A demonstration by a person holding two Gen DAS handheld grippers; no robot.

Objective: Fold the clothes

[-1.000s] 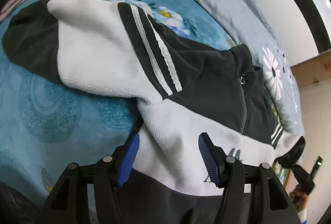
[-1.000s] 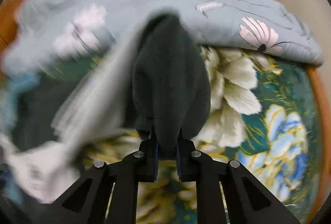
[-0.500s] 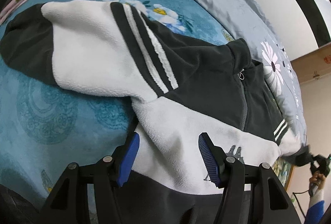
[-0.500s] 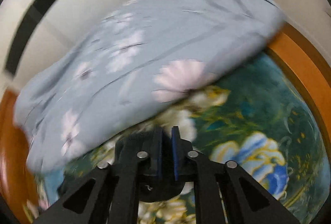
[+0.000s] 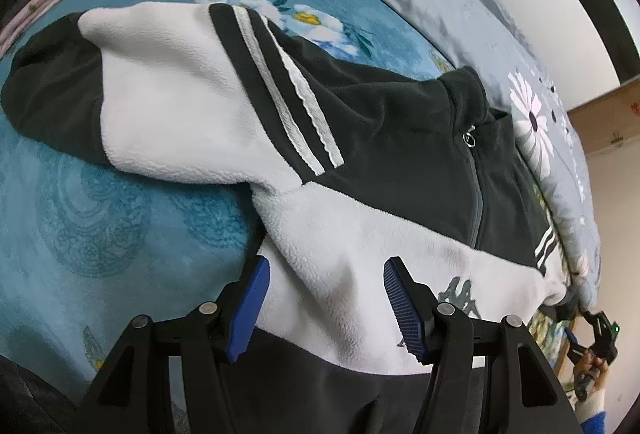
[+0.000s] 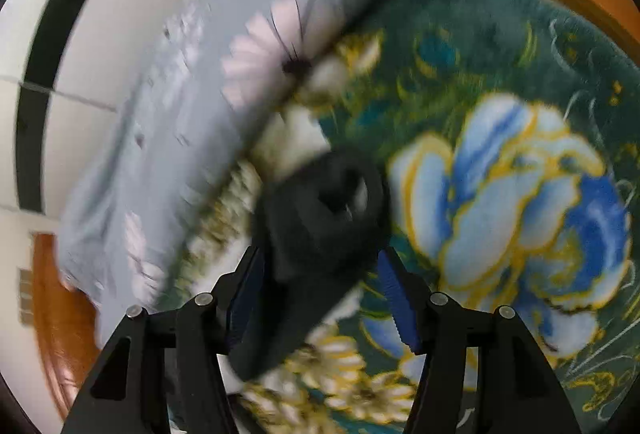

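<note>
Your left gripper (image 5: 324, 298) is matte black plastic: two angular arms with triangular cutouts, silver round screw heads at the joints, and blue ribbed pads on the fingertips (image 5: 402, 304). Your right gripper (image 6: 320, 294) is the same build, black arms, silver screws, blue ribbed pads (image 6: 398, 300), though motion blur softens it; in the left wrist view its black body shows small with a green light on it. Your hand (image 5: 591, 366) there wears a white cuff over a blue sleeve (image 5: 596, 424).
</note>
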